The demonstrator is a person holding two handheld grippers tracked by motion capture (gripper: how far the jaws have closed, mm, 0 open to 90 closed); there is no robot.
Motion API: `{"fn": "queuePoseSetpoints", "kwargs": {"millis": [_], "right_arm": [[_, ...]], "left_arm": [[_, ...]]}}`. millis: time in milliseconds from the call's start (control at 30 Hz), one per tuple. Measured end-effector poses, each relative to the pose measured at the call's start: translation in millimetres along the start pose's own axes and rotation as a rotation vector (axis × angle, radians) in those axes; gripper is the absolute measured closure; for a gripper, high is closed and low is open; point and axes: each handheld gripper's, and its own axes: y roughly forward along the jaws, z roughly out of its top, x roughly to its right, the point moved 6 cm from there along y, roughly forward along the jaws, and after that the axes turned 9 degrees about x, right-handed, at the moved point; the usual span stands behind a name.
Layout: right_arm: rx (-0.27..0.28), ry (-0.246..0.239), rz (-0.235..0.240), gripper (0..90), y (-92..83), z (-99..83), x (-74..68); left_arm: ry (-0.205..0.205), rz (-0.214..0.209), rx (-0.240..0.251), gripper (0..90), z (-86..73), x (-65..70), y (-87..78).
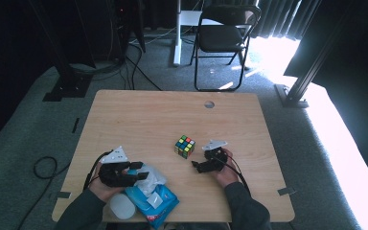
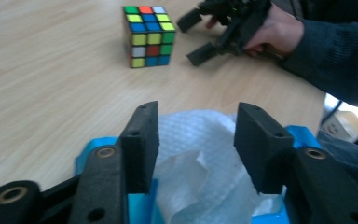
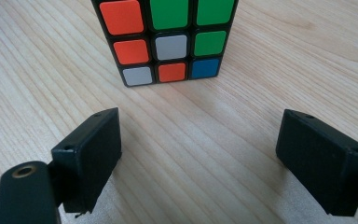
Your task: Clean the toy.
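A scrambled colour cube stands near the middle of the wooden table. My right gripper rests just right of it, jaws wide open and aimed at the cube, with bare wood between them. At the front left lies a blue wipe pack with a crumpled white wipe sticking out of its top. My left gripper is open astride that wipe, its pads standing clear of it.
A white round object sits by the table's front edge, left of the pack. There is a small cable hole near the far edge. A black folding chair and stand legs are on the floor beyond the table.
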Motion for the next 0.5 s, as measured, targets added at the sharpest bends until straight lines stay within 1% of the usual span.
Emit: {"fn": "queuePoseSetpoints", "kwargs": {"millis": [100, 300, 400, 500], "right_arm": [[0.000, 0.000, 0.000, 14.0, 0.0, 0.0, 0.0], [0.000, 0.000, 0.000, 13.9, 0.0, 0.0, 0.0], [0.000, 0.000, 0.000, 13.9, 0.0, 0.0, 0.0], [0.000, 0.000, 0.000, 13.9, 0.0, 0.0, 0.0]], "left_arm": [[0.016, -0.017, -0.026, 44.5, -2.0, 4.1, 5.7], [0.046, -0.007, -0.083, 42.6, -7.9, 6.6, 16.7], [0.062, 0.010, -0.114, 46.6, -10.3, 7.2, 20.5], [0.071, 0.027, -0.142, 57.3, -13.3, 7.4, 24.1]]}}
